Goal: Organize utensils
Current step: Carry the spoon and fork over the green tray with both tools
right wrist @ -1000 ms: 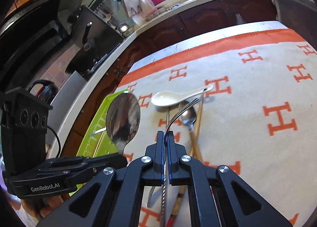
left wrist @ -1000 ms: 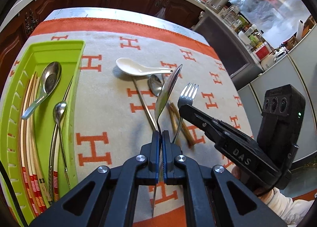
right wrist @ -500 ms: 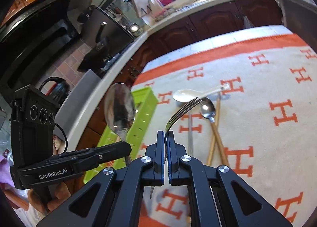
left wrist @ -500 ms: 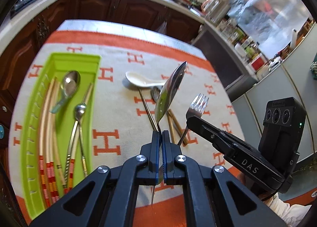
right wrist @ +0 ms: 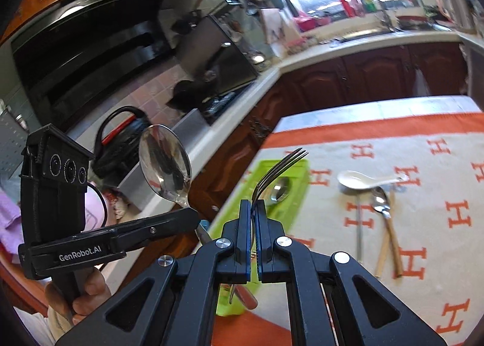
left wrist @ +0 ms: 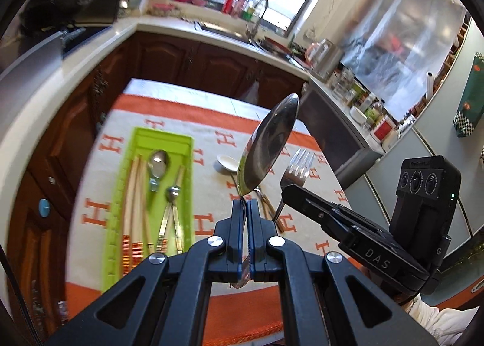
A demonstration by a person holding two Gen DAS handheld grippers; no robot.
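Observation:
My left gripper (left wrist: 245, 210) is shut on a large steel spoon (left wrist: 267, 146) and holds it upright, high above the table. My right gripper (right wrist: 253, 210) is shut on a steel fork (right wrist: 276, 169), also raised; it shows in the left wrist view (left wrist: 298, 164). The spoon also shows in the right wrist view (right wrist: 165, 161). The green tray (left wrist: 116, 210) lies at the left of the cloth and holds chopsticks (left wrist: 133, 194) and two spoons (left wrist: 157, 164). A white ceramic spoon (right wrist: 363, 181), a small steel spoon (right wrist: 380, 200) and more chopsticks (right wrist: 390, 252) lie on the cloth.
The orange-and-cream cloth (left wrist: 211, 225) covers the table. Dark wooden cabinets (left wrist: 196, 61) and a white counter run behind it. A stove and a black kettle (right wrist: 127, 140) stand at the left in the right wrist view.
Both grippers have risen well above the table with the spoon and the fork still held. The tray and the loose utensils now look smaller and farther below.

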